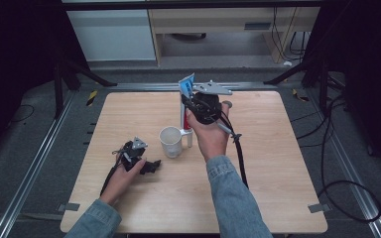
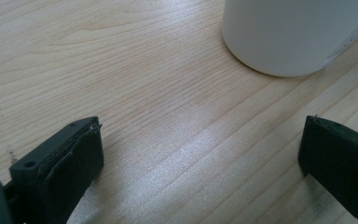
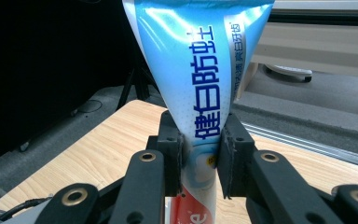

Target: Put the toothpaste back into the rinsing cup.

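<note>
With its fingers clenched on the toothpaste tube [image 3: 200, 93], the right gripper [image 1: 197, 107] holds it upright just right of the white cup [image 1: 171, 141], seemingly to drop it in, while the left gripper [image 1: 151, 166] rests released on the counter [image 1: 278, 173] near the cup.

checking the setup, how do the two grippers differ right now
The right gripper is shut on the toothpaste tube; the left gripper is open with nothing between its jaws. The right one is raised above the table, behind the cup; the left rests low on the table beside the cup. Both are black and hand-held.
</note>
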`<state>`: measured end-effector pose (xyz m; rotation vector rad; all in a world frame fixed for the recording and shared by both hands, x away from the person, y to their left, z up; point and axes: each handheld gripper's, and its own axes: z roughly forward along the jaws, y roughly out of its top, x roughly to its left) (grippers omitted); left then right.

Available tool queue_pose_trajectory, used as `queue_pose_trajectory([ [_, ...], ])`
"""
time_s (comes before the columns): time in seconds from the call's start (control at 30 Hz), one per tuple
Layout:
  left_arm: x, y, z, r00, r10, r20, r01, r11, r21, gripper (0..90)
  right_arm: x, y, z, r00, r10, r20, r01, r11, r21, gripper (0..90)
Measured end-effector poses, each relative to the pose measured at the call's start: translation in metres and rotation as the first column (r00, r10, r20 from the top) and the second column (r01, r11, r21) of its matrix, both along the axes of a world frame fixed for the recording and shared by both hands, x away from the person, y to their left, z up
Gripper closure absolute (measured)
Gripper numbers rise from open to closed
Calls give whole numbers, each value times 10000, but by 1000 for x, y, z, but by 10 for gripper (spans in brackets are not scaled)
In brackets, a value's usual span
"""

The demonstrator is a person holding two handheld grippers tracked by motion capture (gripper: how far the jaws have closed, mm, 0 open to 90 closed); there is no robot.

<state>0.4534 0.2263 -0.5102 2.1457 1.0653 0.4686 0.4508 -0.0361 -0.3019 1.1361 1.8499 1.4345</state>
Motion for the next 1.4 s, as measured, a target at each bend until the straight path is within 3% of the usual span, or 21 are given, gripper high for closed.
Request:
queue_pose_trajectory([
  [0.57, 0, 0, 0, 10000, -6, 0, 6, 10000, -6, 0, 1, 16, 0, 9995, 305, 128, -306, 9995, 35, 733],
  [1.03, 0, 0, 0, 10000, -48, -35, 48, 10000, 29, 0, -2, 39, -19, 9976, 631, 280, -632, 9980, 25, 733],
  [1.4, 0, 0, 0, 10000, -36, -34, 36, 10000, 18, 0, -3, 43, -30, 9970, 650, 418, -649, 9979, -31, 733],
])
